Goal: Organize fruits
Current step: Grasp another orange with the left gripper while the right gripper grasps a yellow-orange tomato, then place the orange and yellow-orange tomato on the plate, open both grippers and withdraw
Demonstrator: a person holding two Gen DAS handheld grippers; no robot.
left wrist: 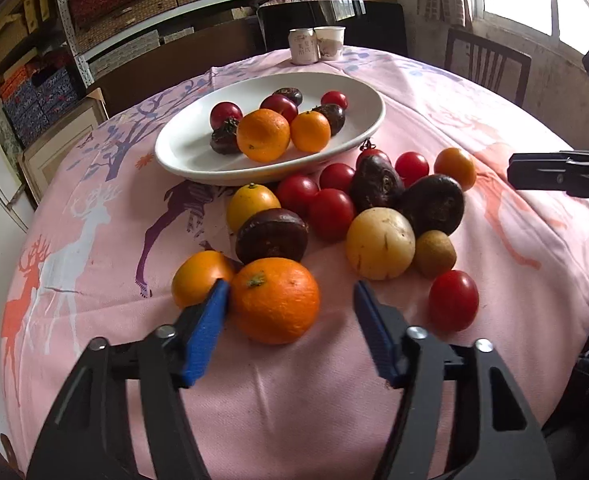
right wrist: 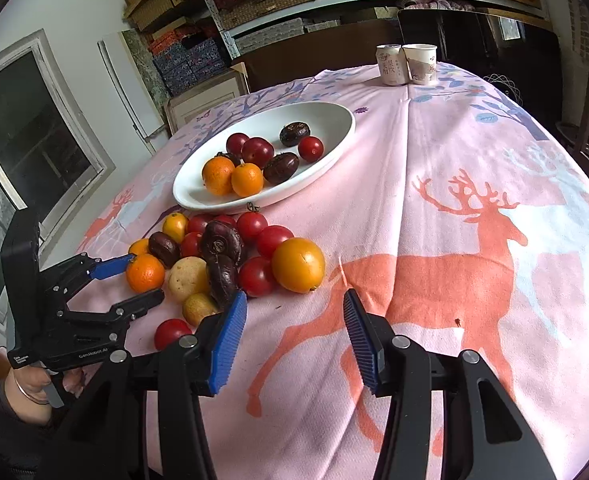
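A large orange [left wrist: 274, 300] lies on the pink cloth between the blue pads of my left gripper [left wrist: 291, 285]. The left pad touches it and the right pad stands apart, so the gripper is open. The right wrist view shows the same orange [right wrist: 145, 273] inside the left gripper [right wrist: 146, 277]. My right gripper [right wrist: 294, 295] is open and empty, just short of a yellow-orange fruit [right wrist: 298, 266]. A pile of red, dark and pale fruits [left wrist: 374, 208] lies before a white oval plate [left wrist: 182, 152] that holds two oranges, red fruits and dark fruits.
A can [left wrist: 303, 46] and a paper cup [left wrist: 330, 42] stand at the table's far end. A wooden chair [left wrist: 486, 64] stands beyond the table on the right, with shelves of boxes [left wrist: 126, 4] behind. A person's hand [right wrist: 30, 384] holds the left gripper.
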